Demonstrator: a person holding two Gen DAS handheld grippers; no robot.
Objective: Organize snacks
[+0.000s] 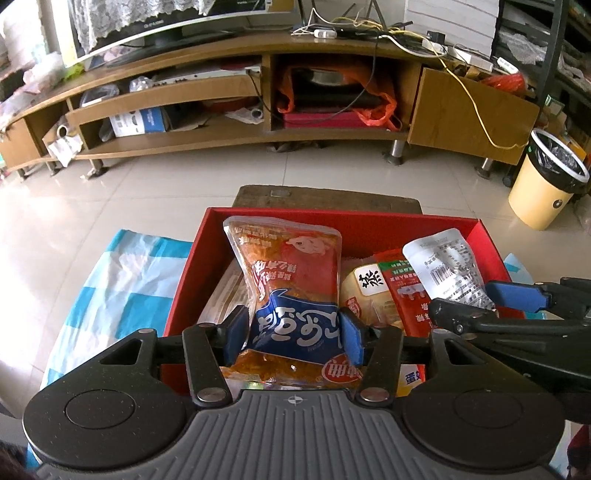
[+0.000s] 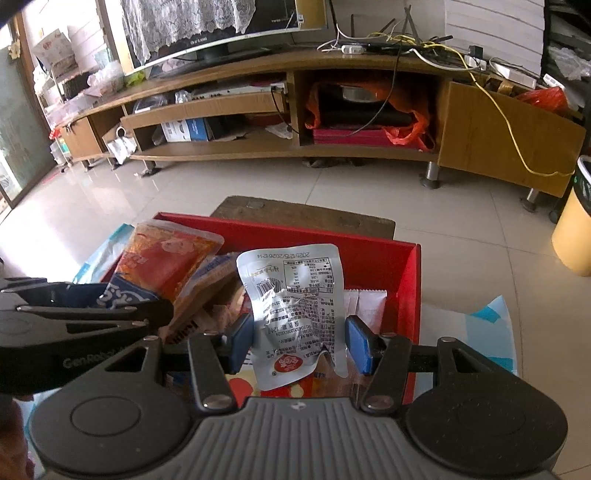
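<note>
- A long wooden TV stand point(image 1: 258, 136) is seen at the back, with a screen point(image 1: 166, 22) and tangled wires point(image 1: 369, 29) on top.
- A yellow bin point(image 1: 546, 177) with a dark bag is standing on the tiled floor at the right.
- A brown mat point(image 1: 325, 197) is lying just behind the red box point(image 1: 369, 229), and a blue and white cloth point(image 1: 122, 280) is spread under the box.
- The red box is being crowded with snacks: a pale round pack point(image 1: 364, 291) and a red pack point(image 1: 402, 291) are lying between the two held bags.
- An orange snack bag point(image 1: 288, 280) with a blue band is being squeezed by the left gripper point(image 1: 293, 334); its blue pads are pressed on both sides, over the left part of the box.
- A shiny silver packet point(image 2: 295, 310) with a barcode and small print is being pinched by the right gripper point(image 2: 299, 345); it is crinkled and standing up over the right part of the box.
- In the left view, the right gripper is seen from the side, reaching in from the right edge.
- In the right view, the left gripper is seen from the side at the left, and a window point(image 2: 18, 122) is shown only there.
</note>
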